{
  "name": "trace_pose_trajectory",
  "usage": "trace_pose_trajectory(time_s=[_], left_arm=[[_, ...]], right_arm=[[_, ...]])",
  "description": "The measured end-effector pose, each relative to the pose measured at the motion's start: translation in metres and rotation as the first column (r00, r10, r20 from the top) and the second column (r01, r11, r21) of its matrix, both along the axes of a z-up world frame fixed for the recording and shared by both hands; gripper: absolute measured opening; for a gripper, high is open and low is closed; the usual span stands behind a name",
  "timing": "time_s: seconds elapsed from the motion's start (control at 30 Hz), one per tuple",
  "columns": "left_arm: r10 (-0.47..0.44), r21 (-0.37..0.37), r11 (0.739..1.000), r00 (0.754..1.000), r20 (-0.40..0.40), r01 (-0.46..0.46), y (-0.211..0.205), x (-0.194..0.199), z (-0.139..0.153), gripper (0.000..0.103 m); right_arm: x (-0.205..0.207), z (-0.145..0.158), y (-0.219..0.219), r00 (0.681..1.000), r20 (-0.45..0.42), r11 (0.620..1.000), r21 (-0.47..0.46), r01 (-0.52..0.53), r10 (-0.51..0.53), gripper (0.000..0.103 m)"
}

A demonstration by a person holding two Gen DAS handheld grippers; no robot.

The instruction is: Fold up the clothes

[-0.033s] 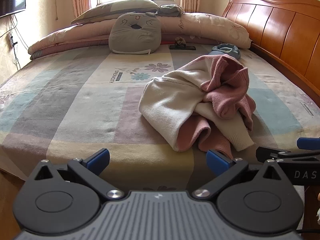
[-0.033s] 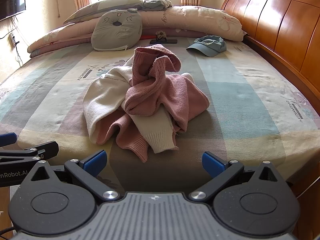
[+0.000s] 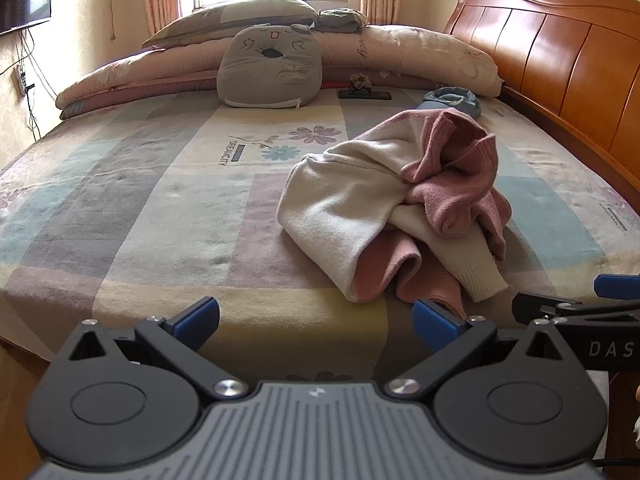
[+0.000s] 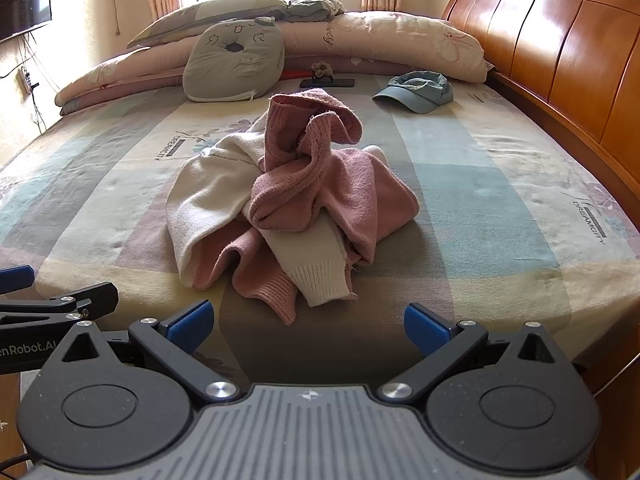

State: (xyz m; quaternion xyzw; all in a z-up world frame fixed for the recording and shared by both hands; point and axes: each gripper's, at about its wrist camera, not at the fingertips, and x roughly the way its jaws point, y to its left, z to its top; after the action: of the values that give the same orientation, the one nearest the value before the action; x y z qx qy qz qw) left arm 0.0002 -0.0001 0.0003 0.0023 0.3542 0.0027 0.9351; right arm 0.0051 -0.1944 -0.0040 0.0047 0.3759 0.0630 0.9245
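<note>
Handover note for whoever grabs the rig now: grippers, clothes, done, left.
Left gripper: open, empty, at the near bed edge.
Right gripper: open, empty, beside it, facing the pile.
Clothes: pink sweater and cream garment tangled in one heap mid-bed, cuffs toward you.
Done: nothing folded.
Left: separate the two, spread flat, fold each.

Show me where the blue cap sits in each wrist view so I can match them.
Left wrist: blue cap upper right of centre, partly hidden behind the pink-and-cream sweater.
Right wrist: blue cap upper right, in full view, beyond the sweater.
Shared landmark: grey face cushion, left of the cap in both.
</note>
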Motion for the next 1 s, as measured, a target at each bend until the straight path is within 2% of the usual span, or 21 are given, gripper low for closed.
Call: trace_pose_trajectory(time_s=[1.0], left_arm=[[-0.001,0.004,1.0,1.0,-0.018,0.001,-0.0034,0.0012,-0.0046,0.102]], right_arm=[[-0.0017,0.0004,-0.0023,1.0,0.006,1.0,0.006,-0.006,0.006,0.103]])
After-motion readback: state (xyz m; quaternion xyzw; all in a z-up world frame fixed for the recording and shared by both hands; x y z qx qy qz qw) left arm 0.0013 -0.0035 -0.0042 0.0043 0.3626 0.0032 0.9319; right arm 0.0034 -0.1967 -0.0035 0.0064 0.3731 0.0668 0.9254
